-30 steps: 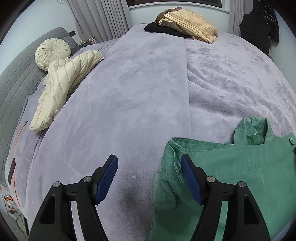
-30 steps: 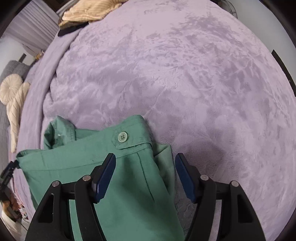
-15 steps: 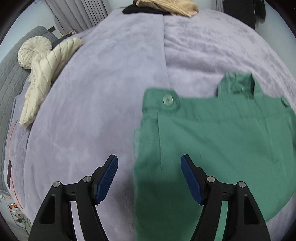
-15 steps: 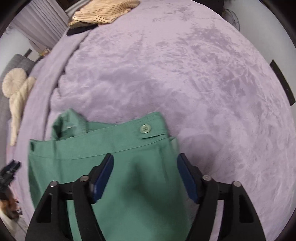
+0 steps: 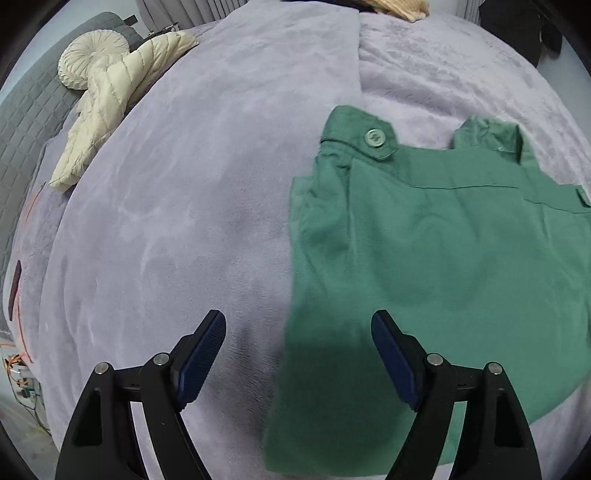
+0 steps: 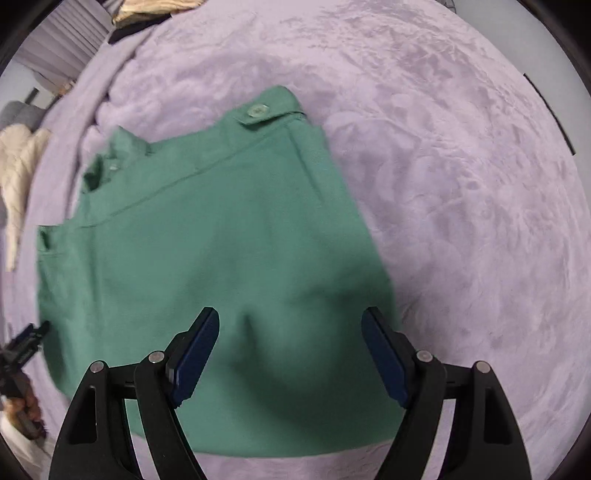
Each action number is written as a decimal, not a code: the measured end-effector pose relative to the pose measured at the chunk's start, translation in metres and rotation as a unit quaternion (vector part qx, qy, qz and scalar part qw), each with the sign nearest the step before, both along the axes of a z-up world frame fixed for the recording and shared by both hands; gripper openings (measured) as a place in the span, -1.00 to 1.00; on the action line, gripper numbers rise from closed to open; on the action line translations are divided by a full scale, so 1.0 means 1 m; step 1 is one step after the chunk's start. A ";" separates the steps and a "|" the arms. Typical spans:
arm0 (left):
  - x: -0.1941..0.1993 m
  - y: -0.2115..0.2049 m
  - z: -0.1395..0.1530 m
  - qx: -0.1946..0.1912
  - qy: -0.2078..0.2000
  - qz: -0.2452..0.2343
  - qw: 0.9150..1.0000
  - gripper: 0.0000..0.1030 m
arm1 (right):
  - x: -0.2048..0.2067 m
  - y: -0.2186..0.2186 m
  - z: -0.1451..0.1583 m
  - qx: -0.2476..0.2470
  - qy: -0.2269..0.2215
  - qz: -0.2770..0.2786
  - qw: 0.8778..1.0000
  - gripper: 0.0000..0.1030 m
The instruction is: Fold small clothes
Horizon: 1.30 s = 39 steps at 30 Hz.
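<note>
A green garment (image 5: 436,258) with a buttoned waistband (image 5: 375,137) lies flat on the lilac bedspread (image 5: 192,192). My left gripper (image 5: 298,321) hovers over the garment's left edge, its jaws opening, blue pads (image 5: 201,354) clear of the cloth. In the right wrist view the same green garment (image 6: 207,251) fills the middle, its button (image 6: 257,109) at the top. My right gripper (image 6: 290,317) hangs open above the garment's lower right part, gripping nothing. The left gripper and a hand (image 6: 22,354) show at that view's left edge.
A cream quilted jacket (image 5: 110,99) and a round cushion (image 5: 88,51) lie at the far left by a grey headboard (image 5: 22,122). Tan and black clothes (image 6: 147,14) are piled at the bed's far end. Bare bedspread (image 6: 461,184) stretches to the right of the garment.
Both grippers have drawn back from the waistband toward the garment's lower part, and their jaws stand wider. The garment, bunched at its corner before, now lies spread flat.
</note>
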<state>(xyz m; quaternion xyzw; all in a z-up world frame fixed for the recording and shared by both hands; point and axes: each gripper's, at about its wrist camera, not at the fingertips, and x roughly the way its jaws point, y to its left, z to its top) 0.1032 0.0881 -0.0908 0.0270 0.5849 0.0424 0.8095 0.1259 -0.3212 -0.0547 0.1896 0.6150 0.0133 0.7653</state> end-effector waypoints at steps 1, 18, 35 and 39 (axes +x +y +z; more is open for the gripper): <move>-0.005 -0.010 0.003 -0.014 -0.003 -0.008 1.000 0.60 | -0.002 0.011 0.008 0.043 -0.013 0.004 0.999 0.59; -0.061 -0.073 -0.019 -0.025 0.019 -0.058 0.998 0.60 | -0.046 0.109 -0.053 0.101 0.074 0.089 0.988 0.58; -0.100 -0.012 0.010 -0.117 0.020 0.079 0.990 1.00 | -0.075 0.095 -0.061 0.263 0.108 -0.016 0.959 1.00; -0.103 0.003 -0.005 -0.127 0.049 0.088 0.987 1.00 | -0.096 0.098 -0.068 0.262 0.131 -0.026 0.956 1.00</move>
